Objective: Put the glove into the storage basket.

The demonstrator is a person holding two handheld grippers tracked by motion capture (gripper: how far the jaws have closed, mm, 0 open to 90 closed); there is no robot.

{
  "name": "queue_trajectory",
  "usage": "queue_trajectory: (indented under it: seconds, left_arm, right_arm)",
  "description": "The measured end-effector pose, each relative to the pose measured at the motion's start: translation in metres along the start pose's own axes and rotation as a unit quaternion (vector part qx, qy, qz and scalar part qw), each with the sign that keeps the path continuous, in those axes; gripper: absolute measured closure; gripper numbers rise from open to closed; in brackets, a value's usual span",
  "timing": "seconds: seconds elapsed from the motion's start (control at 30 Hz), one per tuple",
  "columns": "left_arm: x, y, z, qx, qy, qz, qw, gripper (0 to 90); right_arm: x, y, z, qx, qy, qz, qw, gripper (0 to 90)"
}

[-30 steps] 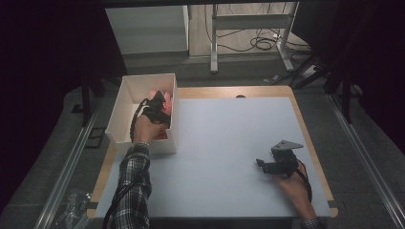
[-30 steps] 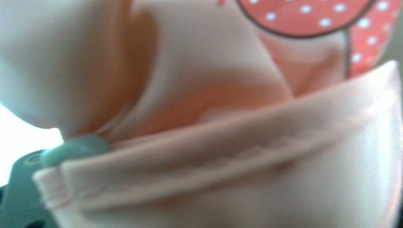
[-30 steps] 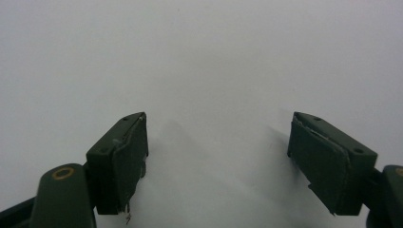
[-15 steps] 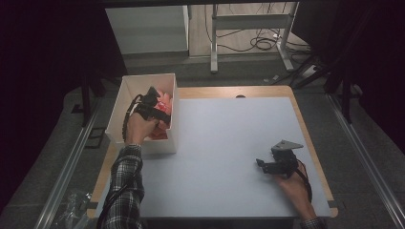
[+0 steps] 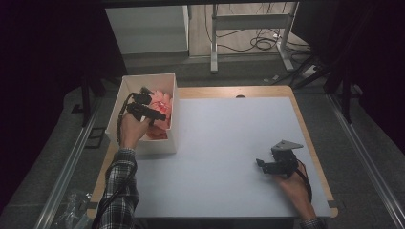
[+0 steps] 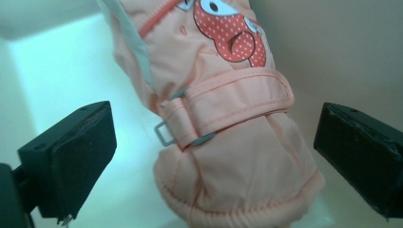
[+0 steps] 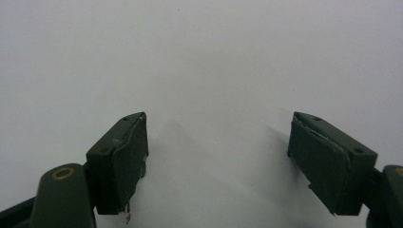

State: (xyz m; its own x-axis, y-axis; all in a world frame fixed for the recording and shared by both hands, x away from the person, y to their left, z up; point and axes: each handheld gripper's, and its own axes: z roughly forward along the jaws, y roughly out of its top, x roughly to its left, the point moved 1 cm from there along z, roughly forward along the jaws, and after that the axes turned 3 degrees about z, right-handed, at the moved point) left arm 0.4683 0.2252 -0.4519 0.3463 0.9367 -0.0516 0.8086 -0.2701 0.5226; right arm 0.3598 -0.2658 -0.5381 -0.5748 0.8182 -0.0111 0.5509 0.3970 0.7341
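Note:
A peach-pink padded mitten [image 6: 228, 133] with a strap and a red dotted patch lies inside the white box [image 5: 125, 90]. In the high view the mitten [image 5: 162, 102] shows pink against the box's right wall. My left gripper [image 5: 160, 117] hovers over the box. Its jaws have just been opening and now stand wide on either side of the mitten's cuff, with neither pad touching it. My left gripper [image 6: 214, 137] holds nothing. My right gripper [image 5: 261, 164] rests low over the white tabletop at the front right. My right gripper [image 7: 218, 152] is open with nothing between its fingers.
The white tabletop [image 5: 229, 138] has a wooden rim. The box stands at its back left corner. Beyond the table are a metal stand's legs [image 5: 248, 28] and cables on the floor. Rails run along both sides.
My left gripper has lifted a little and drifted left over the box, leaving the mitten lying inside. My right gripper has kept still.

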Motion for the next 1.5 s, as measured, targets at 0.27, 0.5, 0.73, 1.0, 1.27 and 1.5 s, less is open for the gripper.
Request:
queue_trajectory:
  seconds: [0.27, 0.5, 0.73, 1.0, 1.27, 1.5]
  left_arm:
    - [0.002, -0.006, -0.015, -0.052, 0.003, 0.007, 0.9986, 0.4]
    - [0.006, -0.012, -0.024, -0.078, 0.005, 0.015, 0.9968, 0.6]
    - [0.007, -0.019, -0.034, -0.096, -0.002, 0.017, 0.9953, 0.8]
    - [0.007, -0.028, -0.044, -0.119, -0.014, 0.017, 0.9927, 0.8]
    - [-0.003, -0.033, -0.057, -0.14, -0.021, 0.031, 0.9895, 0.7]
    - [-0.01, -0.037, -0.063, -0.152, -0.035, 0.038, 0.987, 0.7]
  right_arm:
    - [0.0, 0.0, 0.0, 0.0, 0.0, 0.001, 1.0, 21.4]
    - [0.0, 0.0, 0.0, 0.0, 0.0, 0.001, 1.0, 21.4]
    - [0.0, 0.0, 0.0, 0.0, 0.0, 0.001, 1.0, 21.4]
    - [0.0, 0.0, 0.0, 0.0, 0.0, 0.001, 1.0, 21.4]
    - [0.0, 0.0, 0.0, 0.0, 0.0, 0.001, 1.0, 21.4]
    - [0.0, 0.0, 0.0, 0.0, 0.0, 0.0, 1.0, 21.4]
